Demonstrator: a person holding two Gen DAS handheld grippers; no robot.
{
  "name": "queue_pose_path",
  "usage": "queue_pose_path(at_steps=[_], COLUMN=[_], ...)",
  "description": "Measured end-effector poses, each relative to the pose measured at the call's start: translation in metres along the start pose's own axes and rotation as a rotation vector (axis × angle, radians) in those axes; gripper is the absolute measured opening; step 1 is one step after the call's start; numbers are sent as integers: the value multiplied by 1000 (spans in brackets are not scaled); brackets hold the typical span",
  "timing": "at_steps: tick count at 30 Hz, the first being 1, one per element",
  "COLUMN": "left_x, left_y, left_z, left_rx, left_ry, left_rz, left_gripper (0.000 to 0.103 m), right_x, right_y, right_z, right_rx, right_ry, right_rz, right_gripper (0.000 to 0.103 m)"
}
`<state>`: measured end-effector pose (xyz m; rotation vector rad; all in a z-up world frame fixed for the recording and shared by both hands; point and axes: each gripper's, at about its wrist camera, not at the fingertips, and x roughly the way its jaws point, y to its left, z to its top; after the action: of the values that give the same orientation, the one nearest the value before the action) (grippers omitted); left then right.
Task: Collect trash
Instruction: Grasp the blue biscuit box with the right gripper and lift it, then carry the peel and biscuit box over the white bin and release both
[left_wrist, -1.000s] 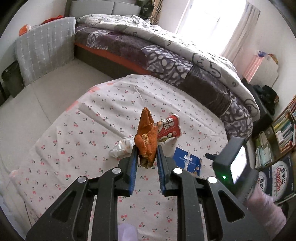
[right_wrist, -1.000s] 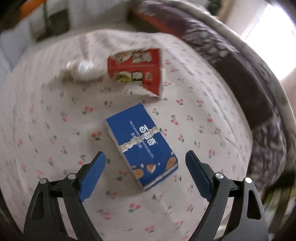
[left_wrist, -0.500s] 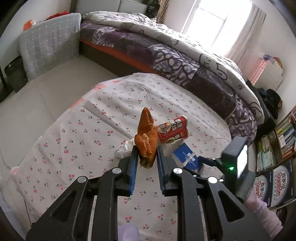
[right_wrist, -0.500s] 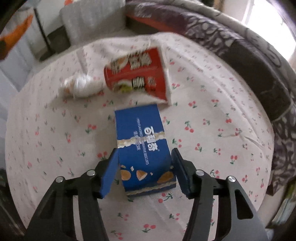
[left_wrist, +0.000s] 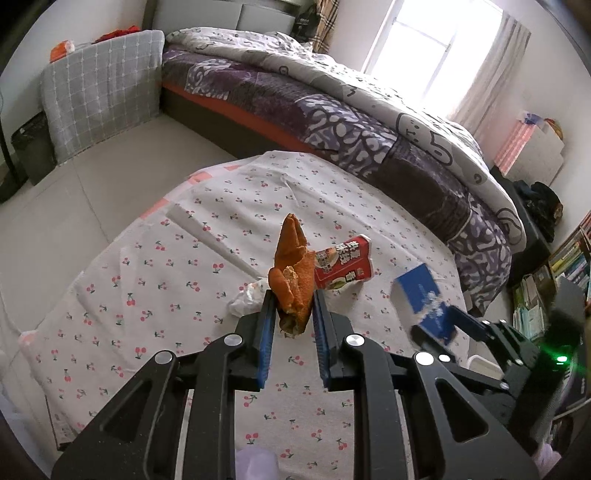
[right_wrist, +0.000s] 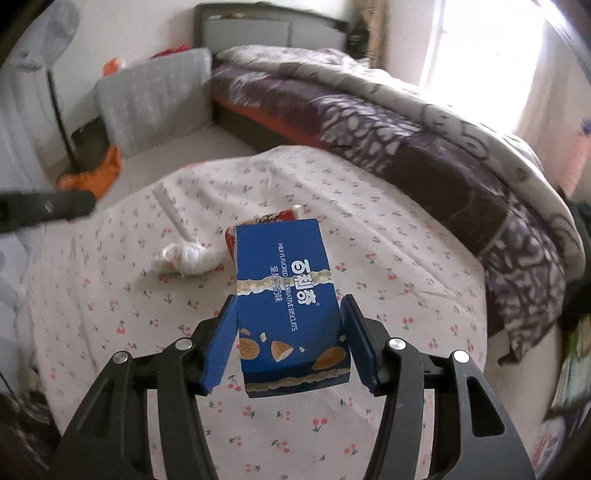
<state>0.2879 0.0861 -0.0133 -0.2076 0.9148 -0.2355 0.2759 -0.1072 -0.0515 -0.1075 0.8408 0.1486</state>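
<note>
My left gripper (left_wrist: 293, 314) is shut on an orange peel (left_wrist: 291, 275) that stands up between its blue pads above the cherry-print tablecloth (left_wrist: 177, 295). My right gripper (right_wrist: 288, 325) is shut on a blue biscuit box (right_wrist: 288, 295), held lifted off the cloth; the same box (left_wrist: 424, 299) shows at the right of the left wrist view. A red snack carton (left_wrist: 343, 264) lies on its side on the cloth. A crumpled white tissue (right_wrist: 184, 258) lies to its left, and the carton (right_wrist: 266, 219) is mostly hidden behind the box in the right wrist view.
A bed with a purple patterned quilt (left_wrist: 369, 122) runs behind the table. A grey checked cover (left_wrist: 103, 92) stands at far left over bare floor (left_wrist: 74, 199). Bookshelves (left_wrist: 569, 266) fill the right edge. A dark bin (left_wrist: 29, 147) sits by the wall.
My right gripper closed on the blue biscuit box and lifted it off the cloth, rolling as it rose. The left gripper kept still with the peel.
</note>
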Motion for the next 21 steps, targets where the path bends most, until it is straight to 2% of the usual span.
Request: queue_pose_path(at_steps=[6,12,21], left_x=[5,14,33], left_y=[-17,-35,-71], left_z=[-8,-17,-31], left_rx=[36,78,128], left_ry=[12,30,69], left_rz=[-14,-17,-38], left_gripper=[20,19,19], right_x=[-33,-47,-63], right_y=[-25,-47,-88], right_z=[-13,-36,-55], right_rx=[139,186,251], right_ry=[-41,-70,-64], right_rz=[-18,-64,-87], right_gripper=[56,56,56])
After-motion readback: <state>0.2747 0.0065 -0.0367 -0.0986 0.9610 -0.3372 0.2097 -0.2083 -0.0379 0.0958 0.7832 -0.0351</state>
